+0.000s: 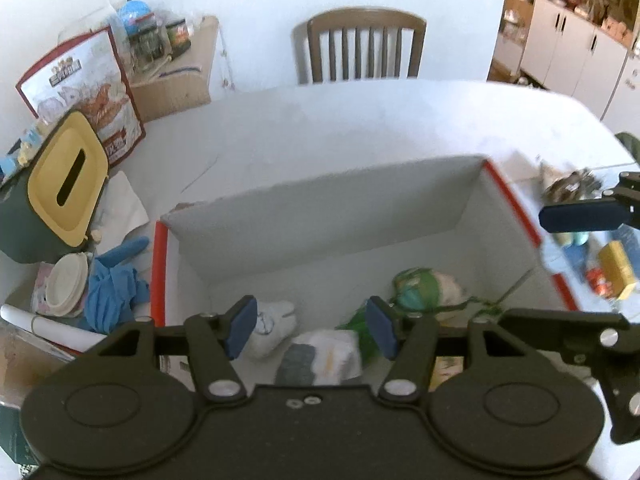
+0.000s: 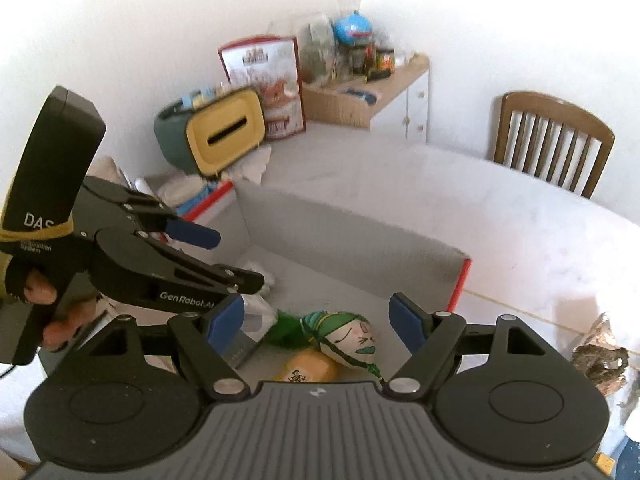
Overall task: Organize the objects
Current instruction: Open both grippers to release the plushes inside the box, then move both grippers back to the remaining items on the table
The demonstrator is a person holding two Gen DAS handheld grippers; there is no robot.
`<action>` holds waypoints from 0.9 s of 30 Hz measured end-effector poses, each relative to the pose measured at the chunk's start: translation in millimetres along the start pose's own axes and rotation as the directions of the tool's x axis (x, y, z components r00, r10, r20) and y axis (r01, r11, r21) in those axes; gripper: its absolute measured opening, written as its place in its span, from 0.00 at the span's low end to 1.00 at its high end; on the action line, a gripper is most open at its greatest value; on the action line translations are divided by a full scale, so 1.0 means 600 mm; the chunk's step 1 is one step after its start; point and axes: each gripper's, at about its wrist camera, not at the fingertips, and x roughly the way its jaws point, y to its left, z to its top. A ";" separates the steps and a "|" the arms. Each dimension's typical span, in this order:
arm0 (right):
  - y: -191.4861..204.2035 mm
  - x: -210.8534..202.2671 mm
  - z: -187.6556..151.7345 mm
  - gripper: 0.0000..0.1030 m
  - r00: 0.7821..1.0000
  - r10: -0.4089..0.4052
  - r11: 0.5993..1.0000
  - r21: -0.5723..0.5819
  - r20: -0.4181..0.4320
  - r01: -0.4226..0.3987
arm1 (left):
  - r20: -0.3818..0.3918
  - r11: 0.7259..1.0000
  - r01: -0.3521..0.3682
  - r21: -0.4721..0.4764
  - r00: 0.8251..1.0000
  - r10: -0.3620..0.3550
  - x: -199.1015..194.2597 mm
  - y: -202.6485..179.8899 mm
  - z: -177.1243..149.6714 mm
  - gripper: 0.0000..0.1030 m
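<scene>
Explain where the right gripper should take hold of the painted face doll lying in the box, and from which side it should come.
Grip the doll across its rounded head, coming straight down from above. It lies on its side on the floor of the box, whose walls block a sideways approach. The right gripper already hangs open above it. Avoid the thin green cord; it would probably slip.

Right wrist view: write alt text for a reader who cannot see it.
The open right gripper hovers over a white cardboard box holding a painted face doll with green hair and a yellow item. The left gripper, held in a hand, reaches in from the left.
</scene>
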 end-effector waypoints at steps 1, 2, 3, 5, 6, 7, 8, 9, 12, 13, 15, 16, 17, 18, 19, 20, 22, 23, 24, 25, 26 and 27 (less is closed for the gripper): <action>-0.002 -0.009 -0.002 0.77 1.000 -0.001 1.000 0.000 0.009 0.001 | 0.014 1.000 0.003 0.001 1.000 -0.003 -0.009 -0.005 0.001 0.59; -0.005 -0.020 -0.003 0.77 1.000 -0.004 1.000 0.001 0.019 0.004 | 0.029 1.000 0.006 0.001 1.000 -0.006 -0.018 -0.010 0.002 0.60; -0.008 -0.031 -0.005 0.77 1.000 -0.005 1.000 0.003 0.028 0.005 | 0.043 1.000 0.011 -0.001 0.999 -0.011 -0.028 -0.016 0.004 0.61; -0.017 -0.053 -0.008 0.77 0.999 -0.010 1.000 0.013 0.046 0.010 | 0.064 1.000 0.024 -0.009 0.998 -0.023 -0.040 -0.023 0.008 0.61; -0.021 -0.063 -0.010 0.77 0.998 -0.015 1.000 0.016 0.055 0.014 | 0.077 0.999 0.032 -0.013 0.997 -0.031 -0.048 -0.028 0.010 0.62; -0.026 -0.073 -0.012 0.77 0.998 -0.020 1.000 0.021 0.065 0.018 | 0.087 0.999 0.039 -0.015 0.995 -0.037 -0.054 -0.033 0.012 0.62; -0.031 -0.083 -0.014 0.77 0.997 -0.026 0.999 0.026 0.073 0.024 | 0.097 0.999 0.044 -0.014 0.994 -0.043 -0.060 -0.039 0.015 0.62; -0.037 -0.094 -0.016 0.77 0.996 -0.035 0.999 0.031 0.080 0.033 | 0.108 0.999 0.048 -0.013 0.993 -0.047 -0.066 -0.046 0.017 0.62; -0.057 -0.125 -0.026 0.77 0.994 -0.062 0.997 0.047 0.092 0.058 | 0.133 0.997 0.070 -0.020 0.989 -0.067 -0.080 -0.064 0.021 0.63; -0.065 -0.136 -0.032 0.77 0.993 -0.070 0.996 0.057 0.096 0.064 | 0.139 0.997 0.080 -0.022 0.987 -0.076 -0.083 -0.070 0.022 0.63; -0.081 -0.155 -0.041 0.77 0.991 -0.086 0.994 0.076 0.104 0.079 | 0.154 0.996 0.084 -0.019 0.985 -0.080 -0.090 -0.086 0.025 0.64; -0.090 -0.165 -0.046 0.77 0.989 -0.095 0.993 0.082 0.110 0.087 | 0.162 0.996 0.085 -0.015 0.983 -0.082 -0.094 -0.093 0.026 0.64; -0.098 -0.174 -0.051 0.77 0.988 -0.105 0.991 0.089 0.115 0.095 | 0.173 0.996 0.086 -0.011 0.981 -0.083 -0.098 -0.101 0.027 0.64; -0.109 -0.185 -0.056 0.77 0.986 -0.116 0.990 0.099 0.120 0.104 | 0.184 0.996 0.089 -0.008 0.979 -0.086 -0.101 -0.110 0.029 0.65; -0.118 -0.194 -0.061 0.77 0.984 -0.126 0.988 0.107 0.124 0.113 | 0.193 0.996 0.094 -0.005 0.977 -0.091 -0.104 -0.118 0.031 0.66; -0.127 -0.202 -0.066 0.77 0.982 -0.139 0.986 0.111 0.126 0.125 | 0.198 0.995 0.098 -0.002 0.975 -0.096 -0.106 -0.125 0.032 0.68; -0.147 -0.215 -0.077 0.77 0.977 -0.176 0.980 0.115 0.121 0.163 | 0.210 0.995 0.097 0.008 0.973 -0.096 -0.109 -0.142 0.036 0.70; -0.156 -0.221 -0.083 0.77 0.974 -0.192 0.977 0.120 0.118 0.178 | 0.213 0.995 0.096 0.014 0.972 -0.097 -0.109 -0.151 0.037 0.71; -0.167 -0.226 -0.089 0.77 0.972 -0.206 0.973 0.128 0.113 0.191 | 0.213 0.995 0.098 0.020 0.972 -0.100 -0.108 -0.160 0.039 0.71; -0.181 -0.231 -0.097 0.77 0.969 -0.222 0.968 0.143 0.107 0.206 | 0.212 0.995 0.100 0.024 0.972 -0.103 -0.107 -0.167 0.040 0.71; -0.192 -0.236 -0.102 0.77 0.967 -0.234 0.964 0.156 0.103 0.216 | 0.211 0.994 0.103 0.028 0.972 -0.107 -0.107 -0.175 0.041 0.72; -0.204 -0.240 -0.108 0.77 0.964 -0.246 0.959 0.169 0.098 0.227 | 0.209 0.994 0.105 0.034 0.972 -0.110 -0.105 -0.184 0.042 0.73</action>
